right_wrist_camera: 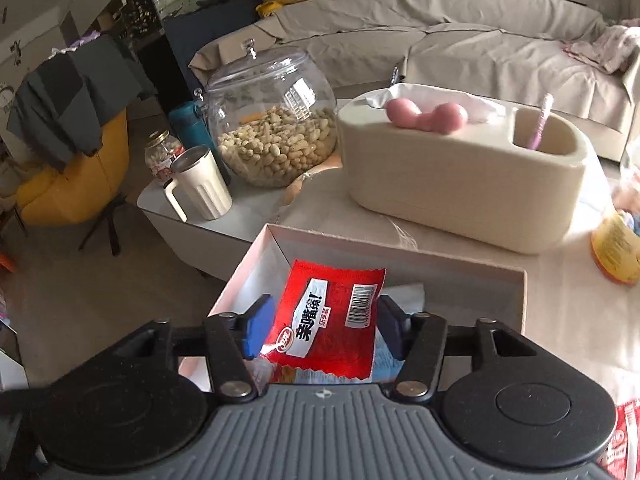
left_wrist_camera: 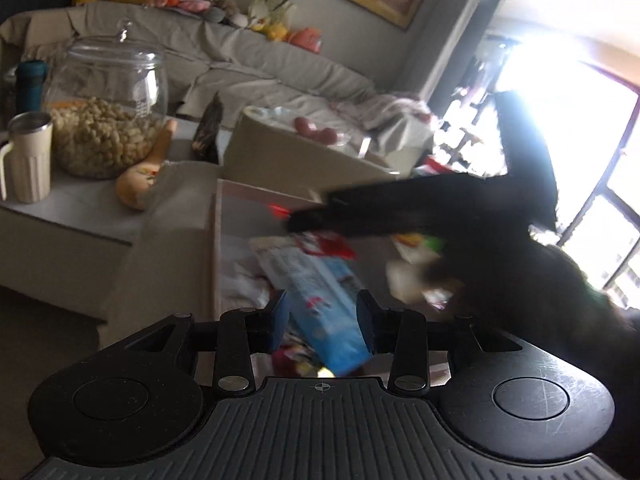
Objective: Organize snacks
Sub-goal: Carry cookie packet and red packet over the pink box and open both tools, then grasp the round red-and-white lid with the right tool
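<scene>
Your right hand-held gripper hangs over the near end of the white box, jaws set wide, with the red packet lying between the blue pads; whether either pad touches it you cannot tell from this view. The packet lies printed side up, barcode toward the right, partly over a blue-and-white packet beneath it. Your left hand-held gripper is over the same box, jaws moderately open, with a blue packet between the pads; contact is unclear, the frame being blurred. The right gripper crosses the left view as a dark smear above the box, with a red packet below it. More wrappers lie loose in the box, too blurred to name. Beyond the box on the surface stands a cream tissue holder with a pink object on top. To the left, on a lower surface, stand a glass jar of peanuts with its lid on, and a cream cup just beside it.
</scene>
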A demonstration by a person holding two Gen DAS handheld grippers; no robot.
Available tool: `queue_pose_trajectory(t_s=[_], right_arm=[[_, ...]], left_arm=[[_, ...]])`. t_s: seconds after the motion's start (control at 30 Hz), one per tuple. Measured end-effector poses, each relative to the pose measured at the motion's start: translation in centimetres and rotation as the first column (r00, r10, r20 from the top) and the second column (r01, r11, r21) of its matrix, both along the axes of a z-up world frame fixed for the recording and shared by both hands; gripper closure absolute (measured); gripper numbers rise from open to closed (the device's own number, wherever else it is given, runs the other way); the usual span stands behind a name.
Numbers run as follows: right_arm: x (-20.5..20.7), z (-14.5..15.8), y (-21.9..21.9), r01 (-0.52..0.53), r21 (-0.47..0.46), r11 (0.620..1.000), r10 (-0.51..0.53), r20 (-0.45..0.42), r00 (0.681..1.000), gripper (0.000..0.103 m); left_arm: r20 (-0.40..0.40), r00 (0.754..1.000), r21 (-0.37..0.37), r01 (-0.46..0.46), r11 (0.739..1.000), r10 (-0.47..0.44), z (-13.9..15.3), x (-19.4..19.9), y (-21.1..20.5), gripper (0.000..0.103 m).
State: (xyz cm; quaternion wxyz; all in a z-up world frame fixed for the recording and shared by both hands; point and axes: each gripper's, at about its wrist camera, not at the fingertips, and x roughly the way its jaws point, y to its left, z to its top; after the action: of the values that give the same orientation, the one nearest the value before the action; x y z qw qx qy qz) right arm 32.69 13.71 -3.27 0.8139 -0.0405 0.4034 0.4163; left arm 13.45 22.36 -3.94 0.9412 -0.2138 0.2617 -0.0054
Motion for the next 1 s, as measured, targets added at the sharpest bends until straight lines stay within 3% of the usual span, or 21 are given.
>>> queue_pose_trajectory(t_s=[0.13, 0.23, 0.33, 0.47, 0.63, 0.73, 0.87, 1.0], right_arm=[[-1.1, 1.3, -1.8, -0.031, 0.028, 0.999, 0.029, 0.06, 0.998, 0.038], [-2.3, 2.5, -4.8, -0.026, 0.031, 0.999, 0.022, 0.113, 0.993, 0.036], [-3.7, 3.3, -9.0, -0.005, -0.006, 1.0, 0.006, 0.188, 0.982, 0.032], [-4.2, 3.0, -15.7, 0.098, -0.09, 0.991, -0.069, 0.285, 0.956, 0.022], [-0.6, 0.5, -23.5, 0.238, -0.137, 0.962, -0.215, 0.164, 0.963, 0.022], [1.7, -2.1, -27.1, 0.317, -0.136, 0.938, -0.305, 0.107, 0.946, 0.022], [4.0, -5.4, -29.6, 0.39, -0.126, 0.912, -0.381, 0.095, 0.92, 0.022], [5.4, -7.6, -29.7, 0.378, -0.1, 0.92, -0.373, 0.065, 0.926, 0.022]], left_arm=[[0.031, 0.997, -0.022, 0.071, 0.997, -0.071, -0.3, -1.8, -1.7, 0.062], [-0.012, 0.994, -0.031, 0.113, 0.993, -0.113, -1.1, -1.9, -3.1, 0.062], [-0.051, 0.989, -0.052, 0.135, 0.99, -0.137, -1.9, -1.9, -4.6, 0.062], [-0.095, 0.983, -0.079, 0.148, 0.986, -0.156, -2.5, -1.9, -6.6, 0.062], [-0.113, 0.969, -0.103, 0.208, 0.973, -0.219, -3.4, -1.8, -10.0, 0.062], [-0.141, 0.958, -0.096, 0.238, 0.967, -0.25, -3.7, -1.4, -11.8, 0.062], [-0.185, 0.95, -0.082, 0.242, 0.967, -0.254, -4.4, -0.9, -13.1, 0.062], [-0.212, 0.945, -0.075, 0.237, 0.969, -0.248, -4.8, -0.5, -13.5, 0.062]])
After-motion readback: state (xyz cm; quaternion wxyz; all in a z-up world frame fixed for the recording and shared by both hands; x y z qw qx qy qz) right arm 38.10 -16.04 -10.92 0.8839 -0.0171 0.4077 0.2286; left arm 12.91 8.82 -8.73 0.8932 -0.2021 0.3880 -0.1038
